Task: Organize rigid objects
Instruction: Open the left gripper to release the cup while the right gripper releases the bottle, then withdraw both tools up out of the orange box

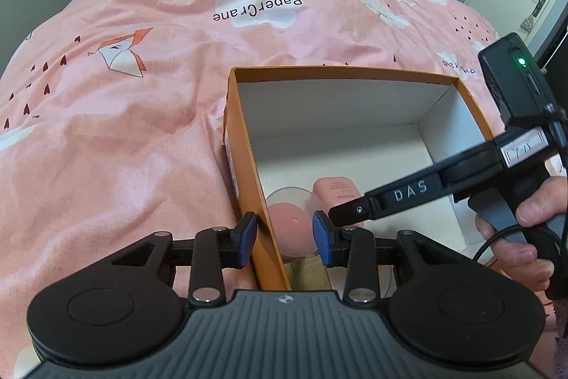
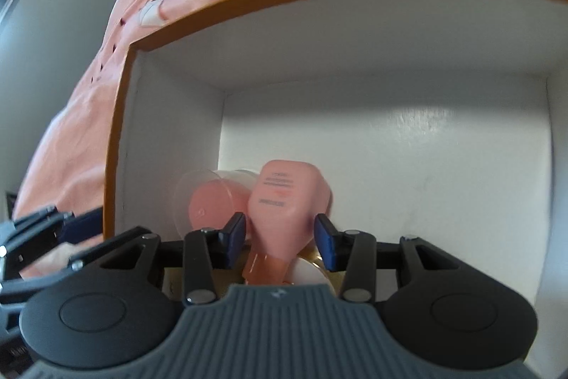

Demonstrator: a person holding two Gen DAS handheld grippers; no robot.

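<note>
Currently pink tube (image 2: 289,205) held inside orange box (image 2: 117,144), near-left corner, pinched across lower body by right gripper (image 2: 280,237), jaws part-closed. Judged light, stiff, slick plastic; grip near shoulder advised. Clear-domed pink jar (image 1: 293,226) touching beside. Left gripper (image 1: 284,233) straddling box wall, narrowed; contact unclear. Bedspread (image 1: 142,130) underneath.
</note>
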